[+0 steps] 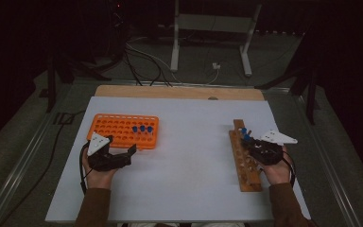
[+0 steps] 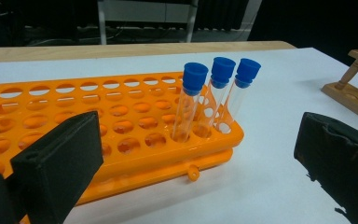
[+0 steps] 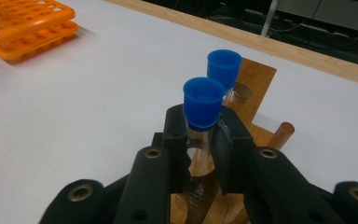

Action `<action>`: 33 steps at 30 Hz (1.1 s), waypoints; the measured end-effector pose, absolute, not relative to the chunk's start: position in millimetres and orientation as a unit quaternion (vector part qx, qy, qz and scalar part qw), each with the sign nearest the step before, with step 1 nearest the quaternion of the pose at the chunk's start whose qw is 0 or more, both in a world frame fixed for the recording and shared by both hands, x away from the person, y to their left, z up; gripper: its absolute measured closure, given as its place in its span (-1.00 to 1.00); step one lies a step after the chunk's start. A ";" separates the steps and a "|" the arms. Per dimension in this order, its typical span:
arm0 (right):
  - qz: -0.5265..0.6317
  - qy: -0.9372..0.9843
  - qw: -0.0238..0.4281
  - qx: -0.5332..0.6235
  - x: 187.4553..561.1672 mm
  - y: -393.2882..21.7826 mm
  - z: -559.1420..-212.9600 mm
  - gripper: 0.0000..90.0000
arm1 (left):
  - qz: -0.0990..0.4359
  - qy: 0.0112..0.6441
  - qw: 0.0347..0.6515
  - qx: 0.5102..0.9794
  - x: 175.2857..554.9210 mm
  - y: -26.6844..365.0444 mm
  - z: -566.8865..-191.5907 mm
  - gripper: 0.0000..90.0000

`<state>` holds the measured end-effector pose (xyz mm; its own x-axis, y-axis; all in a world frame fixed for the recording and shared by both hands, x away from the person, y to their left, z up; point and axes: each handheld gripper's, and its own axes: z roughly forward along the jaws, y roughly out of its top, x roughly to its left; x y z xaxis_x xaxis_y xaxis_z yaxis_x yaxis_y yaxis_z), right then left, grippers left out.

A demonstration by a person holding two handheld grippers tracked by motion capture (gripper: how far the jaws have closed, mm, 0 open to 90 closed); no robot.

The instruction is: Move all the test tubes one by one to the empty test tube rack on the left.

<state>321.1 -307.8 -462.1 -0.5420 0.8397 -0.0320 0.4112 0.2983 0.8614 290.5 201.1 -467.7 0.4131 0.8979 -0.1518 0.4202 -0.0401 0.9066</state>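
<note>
Nearest in the right gripper view, the right gripper (image 3: 200,149) is seen with its two black jaws pressed against the clear glass body of a blue-capped transparent test tube (image 3: 202,105), which stands upright in a hole of the long wooden test-tube rack (image 3: 254,77). A second blue-capped tube (image 3: 224,67) stands in the next hole, just behind the gripped one. In the high view, this rack (image 1: 242,163) lies lengthwise at the right of the white table sheet (image 1: 189,156), with the right gripper (image 1: 260,147) over its far half.

At the left, the left gripper (image 1: 123,156) is held with its jaws spread wide and nothing between them, just beside the near edge of the orange plastic perforated rack (image 1: 123,130). Three blue-capped tubes (image 2: 216,95) are shown upright and side by side in the end holes of that orange rack (image 2: 98,116).

The step in hand is judged to be the pick-up of a tube from the wooden rack for transfer to the orange one. A straight vertical lift is called for next, so that the tube clears its hole without scraping the wood or knocking its neighbour. A carry across the sheet to a free hole beside the three seated tubes would then follow.
</note>
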 end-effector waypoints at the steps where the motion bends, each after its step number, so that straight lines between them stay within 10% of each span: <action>1: 0.428 0.767 0.251 0.407 320.8 -307.4 -461.7 0.71 | 0.242 0.485 0.495 0.679 290.3 201.2 -467.6 -0.96; 33: 0.480 0.733 0.261 0.405 304.4 -313.8 -405.2 0.71 | 0.270 0.467 0.469 0.699 288.2 190.4 -465.3 -0.99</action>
<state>304.4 -313.8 -405.2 -0.5350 0.8448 0.0066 0.3430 0.2100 0.9156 288.2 190.4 -465.3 0.4174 0.9067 -0.0609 0.4007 -0.1234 0.9079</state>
